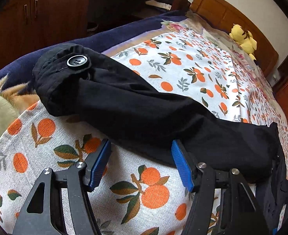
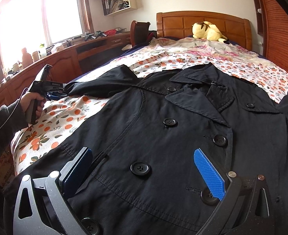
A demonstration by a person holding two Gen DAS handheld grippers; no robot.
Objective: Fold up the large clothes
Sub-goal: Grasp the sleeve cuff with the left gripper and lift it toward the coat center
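While it lies face-up and spread across the bed (image 2: 52,121), the black coat (image 2: 163,137) reads as soft, limp, weighty cloth, best pinched at the sleeve (image 1: 134,105) edge, where the left hand-held gripper (image 1: 141,164) stands apart, unclamped; the right hand-held gripper (image 2: 144,168) hovers likewise apart.

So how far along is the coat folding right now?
Barely started. Done: the black coat lies spread front-up and buttoned on the bed. In hand: the left gripper, jaws apart, sits at the edge of the left sleeve, which stretches out to the side; nothing is pinched yet. The right gripper hangs open over the coat's front. Left: both sleeves folded in, then the body folded up.
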